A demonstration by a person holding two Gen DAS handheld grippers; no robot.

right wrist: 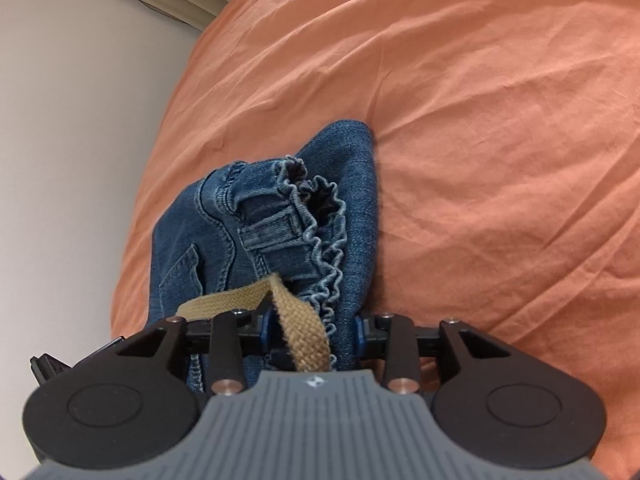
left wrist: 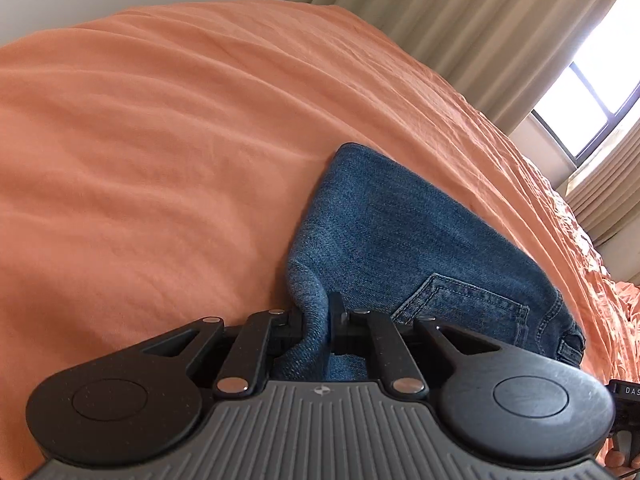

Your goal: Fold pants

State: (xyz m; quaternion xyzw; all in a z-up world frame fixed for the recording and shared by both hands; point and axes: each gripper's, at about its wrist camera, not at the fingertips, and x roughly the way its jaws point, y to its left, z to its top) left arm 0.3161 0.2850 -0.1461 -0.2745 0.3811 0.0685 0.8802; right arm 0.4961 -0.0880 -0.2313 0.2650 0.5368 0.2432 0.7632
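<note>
Blue denim pants lie folded in a compact bundle on an orange bed sheet, back pocket facing up. My left gripper is shut on a raised fold at the bundle's near left edge, and the denim bulges up between the jaws. In the right wrist view the pants show their ruffled elastic waistband and a tan woven drawstring. My right gripper stands open around the waistband and drawstring, with its blue pads set apart on either side of the cloth.
The orange sheet spreads wide and wrinkled beyond the pants. Beige curtains and a bright window stand past the bed's far side. A pale wall runs along the bed's left edge in the right wrist view.
</note>
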